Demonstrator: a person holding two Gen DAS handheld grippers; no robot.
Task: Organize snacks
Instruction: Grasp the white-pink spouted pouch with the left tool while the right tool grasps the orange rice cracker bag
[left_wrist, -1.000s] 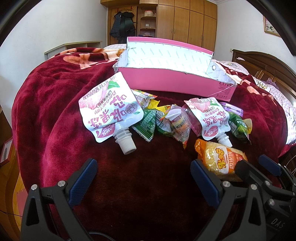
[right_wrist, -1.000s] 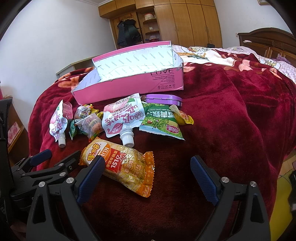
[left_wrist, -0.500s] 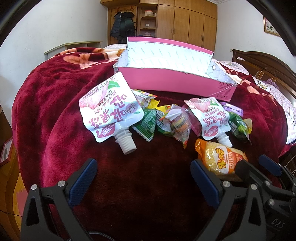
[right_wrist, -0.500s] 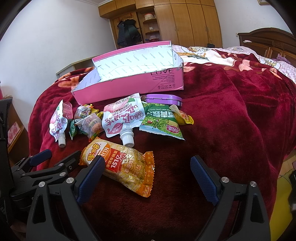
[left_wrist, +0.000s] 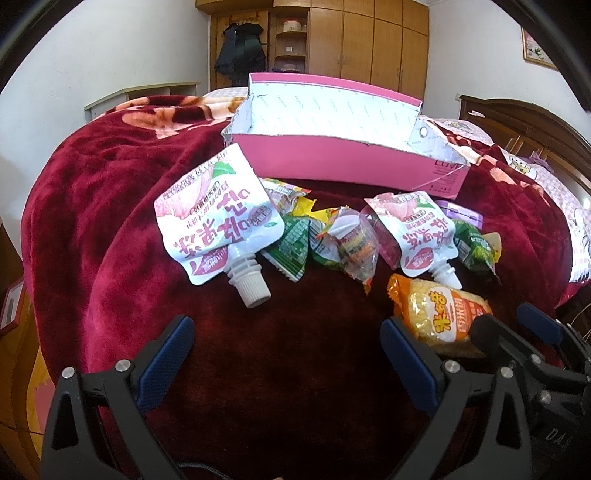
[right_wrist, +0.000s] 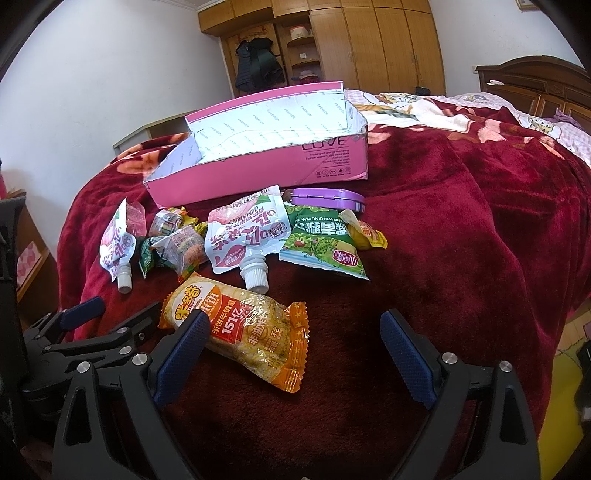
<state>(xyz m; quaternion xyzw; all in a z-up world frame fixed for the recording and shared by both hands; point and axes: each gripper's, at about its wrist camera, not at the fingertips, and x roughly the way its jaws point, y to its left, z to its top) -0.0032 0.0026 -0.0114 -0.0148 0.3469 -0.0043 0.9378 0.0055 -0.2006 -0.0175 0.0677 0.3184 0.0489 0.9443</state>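
Nearest the lens, 2 hand-held grippers, both spread wide and holding nothing: the right gripper (right_wrist: 291, 347) low over a dark red plush blanket (right_wrist: 461, 240), the left gripper (left_wrist: 284, 354) just beside it. Straight ahead of the right gripper, an orange rice cracker packet (right_wrist: 240, 328), crinkly and glossy, flat on the blanket, its long axis running from near left to far right across the gap between the jaws, its near corner touching or just behind the left blue pad (right_wrist: 181, 350). Clearly closer to the right gripper than to the left, so likely the right's pick, with a turn of the wrist probably needed to close across the short side. Ahead of the left gripper, a white and pink spouted pouch (left_wrist: 218, 225), soft-sided, ribbed cap pointing back toward the jaws. Beyond, a loose row of small packets in foil and clear film: a second spouted pouch (right_wrist: 243, 236), a green snack bag (right_wrist: 321, 240), small wrapped snacks (right_wrist: 177, 240), a yellow sachet (right_wrist: 369, 234), and a flat purple case (right_wrist: 325, 197). Behind the row, an open pink cardboard box (right_wrist: 258, 173), long and shallow, white-lined, torn along the rim, nothing visible inside, probably the destination. At the far end, wooden wardrobes (right_wrist: 369, 44) and a dark coat (right_wrist: 255, 66) hung up.
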